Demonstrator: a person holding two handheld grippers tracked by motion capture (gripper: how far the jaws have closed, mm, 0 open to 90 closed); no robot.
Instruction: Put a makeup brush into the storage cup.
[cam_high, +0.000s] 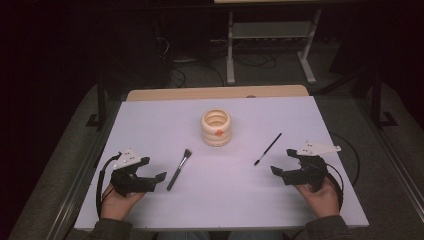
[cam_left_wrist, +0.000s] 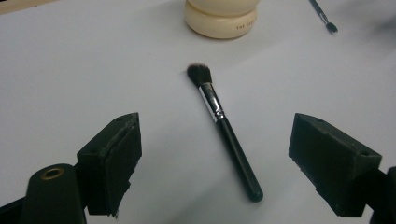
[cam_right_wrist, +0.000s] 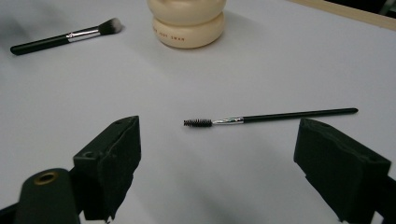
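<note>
A cream ribbed cup (cam_high: 216, 128) stands upright in the middle of the white table (cam_high: 150, 120). A black makeup brush (cam_high: 179, 169) with a fluffy head lies left of centre; in the left gripper view the brush (cam_left_wrist: 226, 131) lies on the table ahead of the jaws. A thin black spoolie brush (cam_high: 267, 149) lies right of centre, and in the right gripper view the spoolie (cam_right_wrist: 271, 116) rests ahead of the jaws. My left gripper (cam_high: 159, 178) is open and empty just left of the makeup brush. My right gripper (cam_high: 282, 162) is open and empty just right of the spoolie.
The cup (cam_left_wrist: 221, 17) shows at the top of the left gripper view, and the cup (cam_right_wrist: 187, 22) and makeup brush (cam_right_wrist: 65, 36) at the top of the right gripper view. A wooden strip (cam_high: 215, 92) edges the table's far side. A metal stand (cam_high: 270, 35) stands on the floor beyond.
</note>
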